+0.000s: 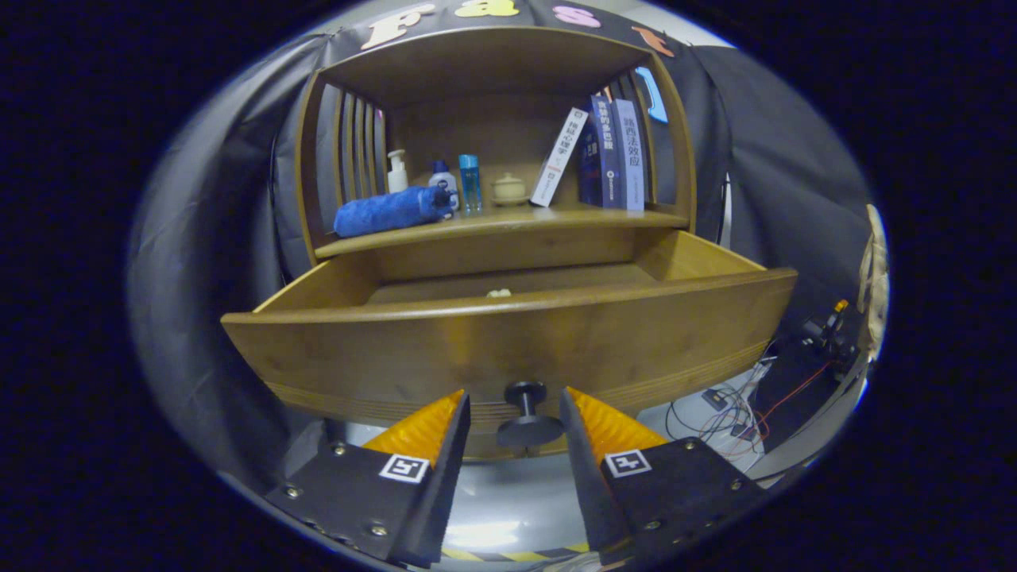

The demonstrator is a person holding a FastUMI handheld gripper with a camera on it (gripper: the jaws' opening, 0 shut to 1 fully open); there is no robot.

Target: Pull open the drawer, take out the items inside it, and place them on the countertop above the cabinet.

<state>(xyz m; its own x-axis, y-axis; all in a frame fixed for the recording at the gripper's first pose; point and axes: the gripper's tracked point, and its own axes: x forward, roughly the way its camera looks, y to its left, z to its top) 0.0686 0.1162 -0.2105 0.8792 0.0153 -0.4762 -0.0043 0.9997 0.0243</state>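
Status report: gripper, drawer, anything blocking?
Gripper open, fingers either side of the knob, not pressing. Drawer pulled out; small pale item visible inside, not yet taken. Nothing in the way.

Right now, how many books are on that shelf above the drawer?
3 that I can tell. A white book leans beside the little jar; two dark ones stand upright next to it. More may hide behind. The claw sits open around the drawer knob.
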